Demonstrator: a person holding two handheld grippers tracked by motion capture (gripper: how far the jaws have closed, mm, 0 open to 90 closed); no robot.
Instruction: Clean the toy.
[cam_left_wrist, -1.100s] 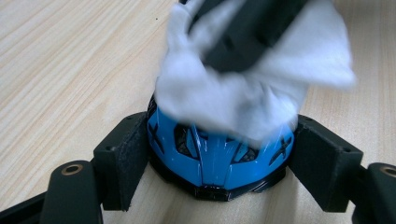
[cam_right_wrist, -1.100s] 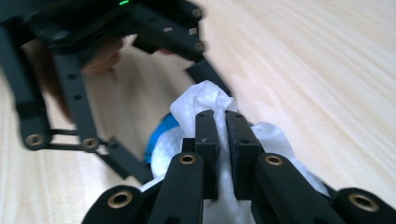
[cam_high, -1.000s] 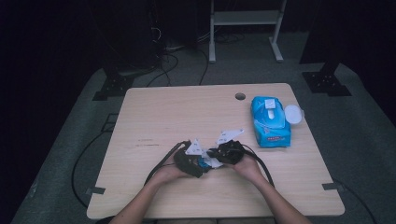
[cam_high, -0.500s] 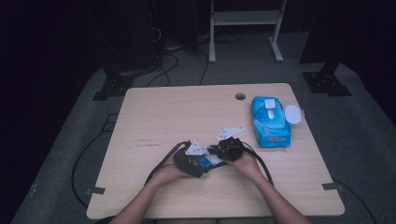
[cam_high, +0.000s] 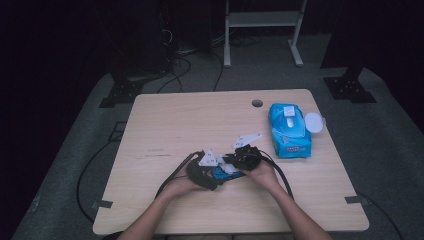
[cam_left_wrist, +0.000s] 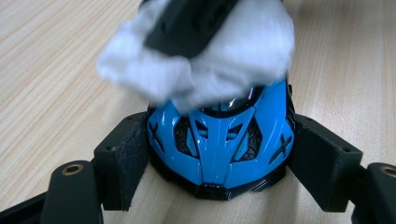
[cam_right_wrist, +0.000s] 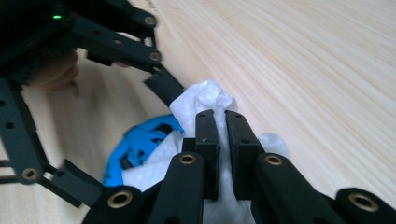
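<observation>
1. Two grippers meet near the front edge of the light wooden table — positions unchanged from the earlier frames.
2. Left gripper clamps the glossy blue toy car.
3. Right gripper pinches a crumpled white wipe — pressed on the car's roof.

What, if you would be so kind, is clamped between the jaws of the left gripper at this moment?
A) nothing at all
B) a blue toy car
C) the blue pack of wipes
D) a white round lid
B: in the left gripper view the left gripper has its pads pressed on both flanks of the blue toy car, while the right gripper rubs a white wipe on it.
</observation>
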